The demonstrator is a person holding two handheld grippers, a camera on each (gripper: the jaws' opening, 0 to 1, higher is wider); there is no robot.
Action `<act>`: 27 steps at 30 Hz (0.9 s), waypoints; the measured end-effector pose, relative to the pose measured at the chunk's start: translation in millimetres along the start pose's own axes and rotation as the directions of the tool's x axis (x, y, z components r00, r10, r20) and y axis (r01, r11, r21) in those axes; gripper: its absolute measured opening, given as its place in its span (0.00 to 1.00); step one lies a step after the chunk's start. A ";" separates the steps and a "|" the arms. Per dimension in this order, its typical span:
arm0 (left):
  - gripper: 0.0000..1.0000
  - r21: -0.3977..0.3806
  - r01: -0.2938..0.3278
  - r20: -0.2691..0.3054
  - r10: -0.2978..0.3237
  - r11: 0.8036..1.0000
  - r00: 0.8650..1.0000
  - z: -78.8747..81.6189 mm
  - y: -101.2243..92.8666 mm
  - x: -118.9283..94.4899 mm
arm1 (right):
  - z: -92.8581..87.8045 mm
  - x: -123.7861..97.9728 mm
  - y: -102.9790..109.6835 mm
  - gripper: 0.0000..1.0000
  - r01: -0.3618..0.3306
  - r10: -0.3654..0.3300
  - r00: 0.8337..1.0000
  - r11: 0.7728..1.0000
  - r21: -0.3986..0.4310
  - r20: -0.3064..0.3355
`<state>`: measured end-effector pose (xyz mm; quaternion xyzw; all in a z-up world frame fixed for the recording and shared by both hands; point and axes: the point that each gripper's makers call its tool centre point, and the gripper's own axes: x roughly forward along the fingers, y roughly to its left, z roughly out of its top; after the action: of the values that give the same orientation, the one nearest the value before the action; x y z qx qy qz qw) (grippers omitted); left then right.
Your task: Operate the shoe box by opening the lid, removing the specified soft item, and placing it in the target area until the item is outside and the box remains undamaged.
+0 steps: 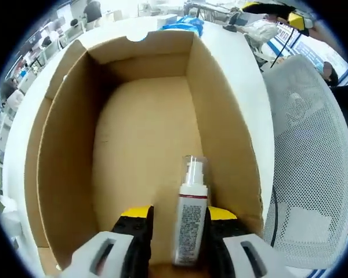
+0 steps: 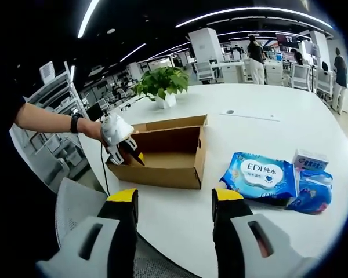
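Left gripper view: left gripper (image 1: 178,227) jaws clamp white spray bottle (image 1: 191,215) inside corrugated cardboard box (image 1: 58,145); right gripper (image 2: 175,204) jaws apart.

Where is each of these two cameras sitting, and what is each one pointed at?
Left gripper view: rides the left gripper, low over the open cardboard box, looking along its floor; the jaws hold a spray bottle.
Right gripper view: rides the right gripper, back from the white table, facing the box, with the person's forearm showing.
Shared: the box and the left gripper.
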<state>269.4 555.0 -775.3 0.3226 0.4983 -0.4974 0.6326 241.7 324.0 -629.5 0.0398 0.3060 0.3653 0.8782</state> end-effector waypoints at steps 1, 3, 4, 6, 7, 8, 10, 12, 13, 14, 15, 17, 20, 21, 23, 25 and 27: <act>0.31 -0.004 -0.004 -0.002 0.004 1.000 1.000 -0.9 0.1 2.3 | -0.5 0.0 0.2 0.48 0.000 0.000 1.000 1.000 0.002 0.000; 0.28 -0.013 -0.011 -0.007 0.011 1.000 1.000 -2.6 -0.2 4.5 | -1.9 -0.1 0.6 0.48 0.000 0.000 1.000 1.000 0.005 -0.002; 0.26 -0.017 -0.015 -0.007 0.015 1.000 1.000 -3.1 -0.1 5.2 | -2.7 -0.2 0.5 0.48 0.000 0.000 1.000 1.000 0.006 -0.002; 0.24 -0.022 -0.028 -0.001 0.028 0.999 1.000 -2.5 1.8 4.5 | -3.5 -0.2 0.4 0.48 0.000 0.000 1.000 1.000 0.011 -0.002; 0.23 -0.031 -0.028 0.007 0.028 0.999 1.000 -1.6 1.7 4.8 | -4.3 0.1 0.1 0.48 0.000 0.000 1.000 1.000 0.013 -0.004; 0.22 -0.039 -0.024 0.014 0.024 0.999 1.000 -1.1 0.6 4.7 | -5.1 0.5 -0.3 0.47 0.001 -0.001 1.000 1.000 0.014 -0.005; 0.20 -0.051 -0.019 0.027 0.020 0.999 0.999 -0.2 -0.8 4.5 | -5.3 0.7 0.0 0.47 0.001 0.000 1.000 1.000 0.018 -0.006; 0.20 -0.058 -0.063 0.087 0.068 0.996 0.994 8.9 6.1 1.3 | -5.4 1.3 0.4 0.47 0.000 0.001 1.000 1.000 0.020 -0.005; 0.20 -0.077 -0.054 0.112 0.063 0.996 0.992 13.5 5.1 -1.2 | -5.6 1.6 0.8 0.47 -0.002 0.002 1.000 1.000 0.021 -0.006; 0.20 -0.101 -0.034 0.131 0.047 0.994 0.990 17.3 2.8 -3.8 | -5.9 2.1 1.3 0.47 -0.003 0.004 1.000 1.000 0.020 -0.007; 0.20 -0.121 -0.032 0.159 0.052 0.992 0.986 22.5 3.9 -7.5 | -6.7 3.2 2.0 0.47 -0.007 0.007 1.000 1.000 0.018 -0.009; 0.20 -0.122 -0.042 0.162 0.061 0.992 0.985 23.1 6.2 -12.4 | -7.4 5.4 2.9 0.47 -0.012 0.012 1.000 1.000 0.015 -0.013; 0.20 -0.132 -0.046 0.178 0.069 0.990 0.982 22.4 5.4 -14.5 | -6.9 8.8 4.6 0.47 -0.020 0.020 1.000 1.000 0.015 -0.016; 0.20 -0.133 -0.047 0.178 0.071 0.990 0.981 22.0 5.2 -14.8 | -6.5 9.5 5.3 0.47 -0.022 0.023 1.000 1.000 0.014 -0.016; 0.20 -0.129 -0.054 0.185 0.078 0.990 0.980 22.2 4.9 -17.8 | -5.5 11.2 6.2 0.47 -0.027 0.027 0.999 1.000 0.011 -0.017; 0.20 -0.126 -0.062 0.194 0.086 0.990 0.977 24.4 5.5 -22.6 | -4.7 12.5 7.1 0.47 -0.030 0.031 0.999 1.000 0.008 -0.017; 0.20 -0.121 -0.072 0.214 0.096 0.990 0.972 30.5 4.7 -31.0 | -3.6 14.4 8.6 0.47 -0.037 0.037 0.999 0.999 0.006 -0.017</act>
<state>283.0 538.4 -737.1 0.2505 0.4386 -0.4739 0.7213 242.2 339.3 -637.2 0.0446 0.3138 0.3810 0.8686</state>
